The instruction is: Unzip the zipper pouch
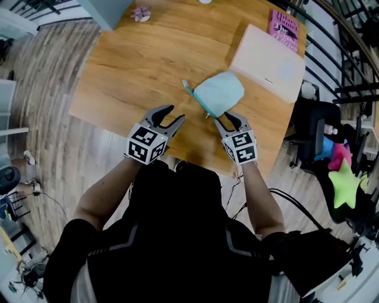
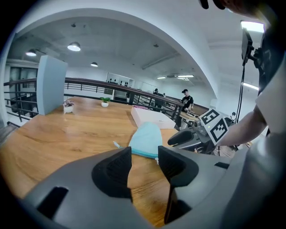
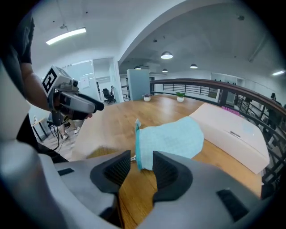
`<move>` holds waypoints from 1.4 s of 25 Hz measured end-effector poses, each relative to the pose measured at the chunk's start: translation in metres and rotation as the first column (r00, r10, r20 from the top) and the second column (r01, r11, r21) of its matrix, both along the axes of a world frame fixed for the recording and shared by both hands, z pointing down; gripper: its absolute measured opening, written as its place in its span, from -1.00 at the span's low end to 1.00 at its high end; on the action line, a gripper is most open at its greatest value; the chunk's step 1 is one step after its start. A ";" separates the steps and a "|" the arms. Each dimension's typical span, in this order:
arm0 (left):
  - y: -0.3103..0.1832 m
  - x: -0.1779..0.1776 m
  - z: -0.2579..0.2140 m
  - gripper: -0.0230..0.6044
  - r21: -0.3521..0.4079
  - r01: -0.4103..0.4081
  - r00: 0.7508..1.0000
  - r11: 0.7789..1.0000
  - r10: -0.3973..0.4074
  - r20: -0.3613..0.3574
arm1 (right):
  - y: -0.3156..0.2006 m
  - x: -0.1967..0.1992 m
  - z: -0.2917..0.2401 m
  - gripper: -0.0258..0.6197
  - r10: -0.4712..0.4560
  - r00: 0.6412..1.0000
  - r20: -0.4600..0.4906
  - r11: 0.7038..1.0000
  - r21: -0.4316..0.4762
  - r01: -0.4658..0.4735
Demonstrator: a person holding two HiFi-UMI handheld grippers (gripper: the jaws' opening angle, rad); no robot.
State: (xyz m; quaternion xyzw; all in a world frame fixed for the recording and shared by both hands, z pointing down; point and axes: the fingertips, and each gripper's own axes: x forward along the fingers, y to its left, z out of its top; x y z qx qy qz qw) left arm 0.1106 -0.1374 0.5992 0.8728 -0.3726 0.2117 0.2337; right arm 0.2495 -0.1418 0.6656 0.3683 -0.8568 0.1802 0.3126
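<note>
A light turquoise zipper pouch lies flat on the wooden table, its darker zipper edge facing me, with a metal pull at its near right corner and a tab at the left end. My right gripper hovers just short of the pouch's near right corner, jaws apart with nothing between them; the pouch shows just beyond its jaws. My left gripper stands open to the pouch's left and nearer me, empty; the pouch lies ahead of it.
A white flat box lies right behind the pouch, with a pink book beyond it. A small pink object and a grey panel stand at the table's far side. The table's near edge is under my grippers. A chair with bright toys is at right.
</note>
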 end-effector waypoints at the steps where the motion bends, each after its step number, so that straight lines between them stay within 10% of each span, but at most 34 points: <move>1: 0.002 0.000 0.003 -0.27 -0.008 0.002 1.000 1.000 -0.002 0.000 | 0.001 -0.002 0.006 -0.41 -0.015 1.000 -0.012 1.000 -0.006 0.015; 12: 0.019 -0.002 0.020 -0.28 -0.053 0.011 0.999 0.999 -0.009 0.031 | 0.003 -0.019 0.045 -0.51 -0.149 0.983 -0.106 0.989 -0.025 0.147; 35: -0.004 0.004 -0.015 -0.31 0.011 -0.102 0.995 0.995 0.102 -0.002 | -0.011 -0.016 0.002 -0.74 -0.033 0.998 -0.059 0.999 -0.022 0.032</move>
